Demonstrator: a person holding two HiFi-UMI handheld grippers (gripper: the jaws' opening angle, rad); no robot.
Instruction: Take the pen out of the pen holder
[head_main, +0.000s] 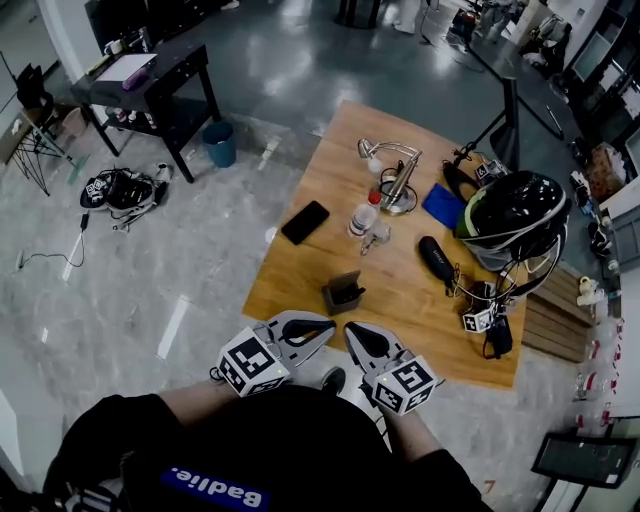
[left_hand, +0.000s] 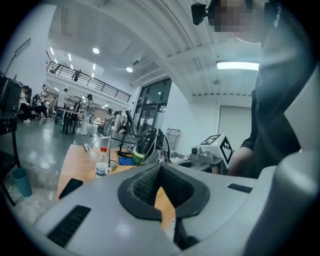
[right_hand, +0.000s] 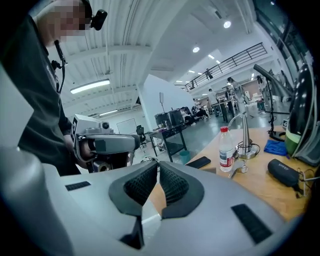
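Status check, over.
Left gripper, right gripper: jaws shut, empty, at near edge of wooden table. Dark grey box-shaped pen holder ahead, untouched; pen indistinct. Nothing between.

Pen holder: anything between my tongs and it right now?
Nothing visible: only bare table separates the pen holder from the left tongs and the right tongs, both shut. The bottle and phone lie beyond it.

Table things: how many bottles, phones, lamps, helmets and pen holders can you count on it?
Bottle: 1
Phone: 1
Lamp: 1
Helmet: 1
Pen holder: 1
Total: 5
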